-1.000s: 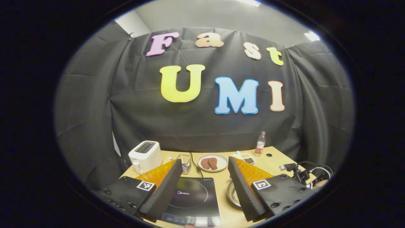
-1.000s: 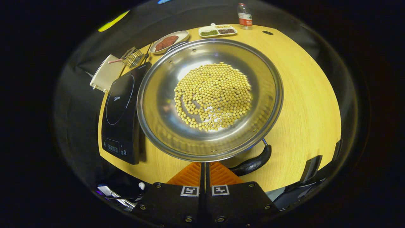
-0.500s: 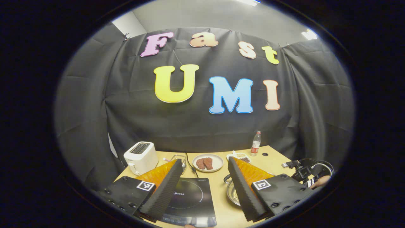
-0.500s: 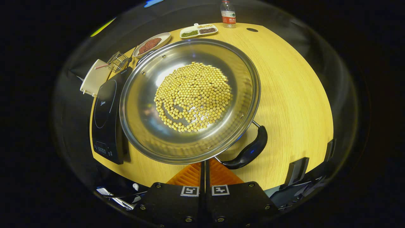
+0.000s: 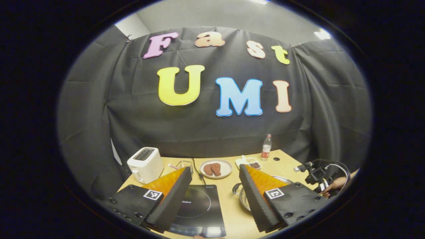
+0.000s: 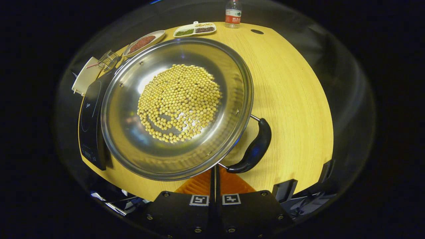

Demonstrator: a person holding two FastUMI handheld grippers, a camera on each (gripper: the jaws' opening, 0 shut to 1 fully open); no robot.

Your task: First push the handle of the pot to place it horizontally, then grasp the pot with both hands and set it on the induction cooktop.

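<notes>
Since a second ago, the round steel pot [image 6: 177,108] of yellow beans has turned, its black curved handle [image 6: 254,147] swinging rightward past the right gripper [image 6: 215,186], whose fingers are pressed together. The pushing step seems underway; next comes a two-handed grasp, with the left gripper [image 5: 215,194] spread above the table. One pot sits just beside one black induction cooktop [image 5: 199,212].

The pot [image 6: 176,106] holding beans [image 6: 179,101] sits right of the cooktop [image 6: 89,122].
</notes>
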